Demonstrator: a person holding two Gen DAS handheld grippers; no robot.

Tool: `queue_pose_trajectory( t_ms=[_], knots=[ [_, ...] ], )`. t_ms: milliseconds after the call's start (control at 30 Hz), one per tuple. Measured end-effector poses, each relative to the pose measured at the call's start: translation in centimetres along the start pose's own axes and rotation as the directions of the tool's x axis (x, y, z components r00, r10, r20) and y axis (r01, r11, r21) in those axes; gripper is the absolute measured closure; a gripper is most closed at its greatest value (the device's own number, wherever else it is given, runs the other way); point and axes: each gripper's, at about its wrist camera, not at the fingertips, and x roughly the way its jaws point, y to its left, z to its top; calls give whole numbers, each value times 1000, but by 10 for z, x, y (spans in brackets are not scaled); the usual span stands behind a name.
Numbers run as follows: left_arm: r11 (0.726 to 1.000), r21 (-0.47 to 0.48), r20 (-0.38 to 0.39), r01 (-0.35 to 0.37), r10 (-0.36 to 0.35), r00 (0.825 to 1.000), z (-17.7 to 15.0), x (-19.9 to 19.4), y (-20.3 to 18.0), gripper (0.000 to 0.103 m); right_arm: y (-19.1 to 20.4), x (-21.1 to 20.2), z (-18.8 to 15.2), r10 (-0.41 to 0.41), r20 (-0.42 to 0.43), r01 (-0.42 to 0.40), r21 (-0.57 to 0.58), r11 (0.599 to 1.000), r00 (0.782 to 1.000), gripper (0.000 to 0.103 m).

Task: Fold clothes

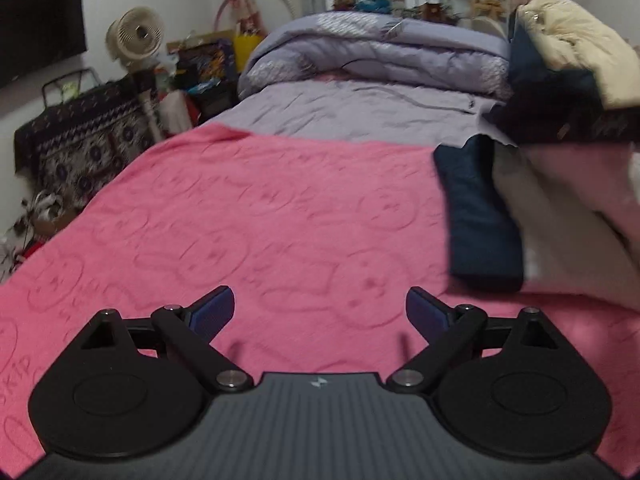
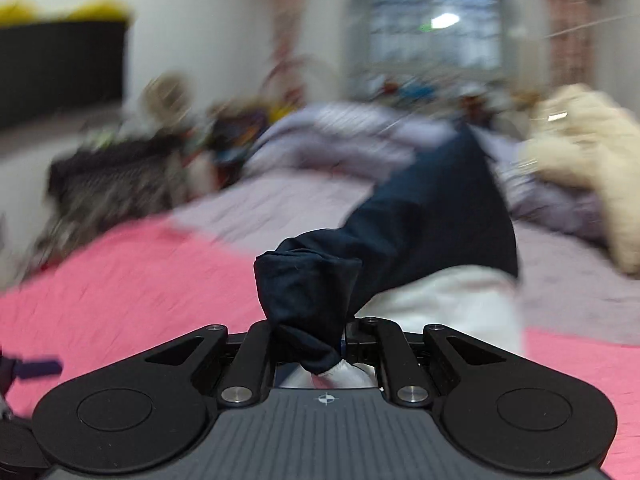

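Navy-and-white fabric garment (image 2: 400, 248), bunched at one end, is pinched in your right gripper (image 2: 344, 354), whose jaws are clamped on a twist of dark cloth with white lining showing beneath; from that pinch the garment runs away and to the right, its long axis pointing toward the far end of the bed, the rest trailing onto the pink embossed fleece blanket (image 1: 240, 220). Your left gripper (image 1: 319, 314) hangs over bare blanket with jaws spread wide and nothing between them; from it the garment lies ahead and well to the right, so your right hand is the nearer. Beyond the blanket lies a lilac bedsheet (image 1: 340, 112), then a rolled lilac quilt (image 1: 360, 52). A heaped pile of cream and dark clothing (image 1: 568, 68) at far right crowds the spreading space.
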Motion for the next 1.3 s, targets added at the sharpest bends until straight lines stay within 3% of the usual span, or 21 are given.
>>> queue_pose_trajectory(
  t_ms=[67, 167, 200, 233, 267, 300, 333, 433, 500, 567, 633, 700, 800, 867, 900, 1000, 1067, 1133, 1300],
  knots=[
    [999, -37, -32, -16, 15, 999, -6, 6, 12, 9, 32, 29, -10, 15, -86, -20, -68, 997, 996, 89],
    [995, -96, -59, -2, -3, 998, -14, 11, 28, 9, 46, 35, -23, -11, -118, -5, -134, 991, 993, 82],
    [994, -110, -55, 4, -10, 998, -16, 10, 31, 9, 43, 26, -24, 27, -116, -42, -124, 991, 993, 69],
    [993, -118, -45, 7, -12, 999, -17, 7, 33, 9, 37, 15, -24, 79, -116, -91, -108, 990, 990, 44],
    [992, -124, -32, 11, -15, 999, -16, 4, 34, 9, 31, 5, -24, 130, -115, -141, -92, 986, 985, 33],
    [992, -126, -10, 23, -24, 1000, -11, 1, 33, 9, 23, -9, -26, 178, -103, -186, -74, 980, 979, 29],
    [991, -126, 22, 45, -43, 999, -4, -3, 29, 9, 14, -25, -28, 213, -85, -219, -59, 974, 973, 30],
    [987, -98, 126, 128, -115, 985, 18, -13, 13, 9, -14, -63, -32, 201, -46, -202, -29, 979, 979, 31],
    [985, -20, 180, 171, -165, 970, 33, -16, -11, 8, -31, -78, -29, 132, -30, -131, 8, 991, 991, 36],
    [984, 80, 190, 161, -174, 966, 40, -10, -40, 4, -51, -82, -30, 61, -38, -58, 72, 996, 997, 47],
    [982, 150, 113, 115, -133, 985, 38, 17, -64, 4, -73, -71, -33, 7, -84, 6, 155, 988, 996, 59],
    [980, 170, -14, 104, -103, 995, 27, 53, -76, 2, -86, -42, -42, -3, -218, 42, 177, 983, 976, 65],
    [984, 69, -78, 165, -160, 984, 25, 64, -63, 0, -78, -22, -44, -52, -311, 77, 69, 995, 949, 65],
    [983, 74, -95, 170, -163, 982, 35, 47, -59, 2, -72, -32, -35, -59, -326, 77, 42, 996, 943, 64],
    [981, 87, -74, 175, -168, 983, 37, 34, -57, 3, -72, -43, -30, -45, -317, 65, 52, 997, 947, 61],
    [967, 140, -33, 211, -208, 978, 42, -2, -60, 2, -68, -73, -26, -47, -308, 68, 55, 996, 950, 35],
    [960, 166, -15, 227, -227, 974, 44, -23, -65, 1, -59, -90, -27, -78, -298, 86, 15, 996, 951, 34],
    [953, 186, -3, 238, -242, 970, 45, -40, -72, 0, -51, -108, -31, -103, -285, 99, -27, 995, 953, 23],
    [944, 220, 8, 244, -252, 968, 40, -75, -87, 0, -38, -133, -34, -123, -257, 112, -58, 992, 959, 7]
  ],
)
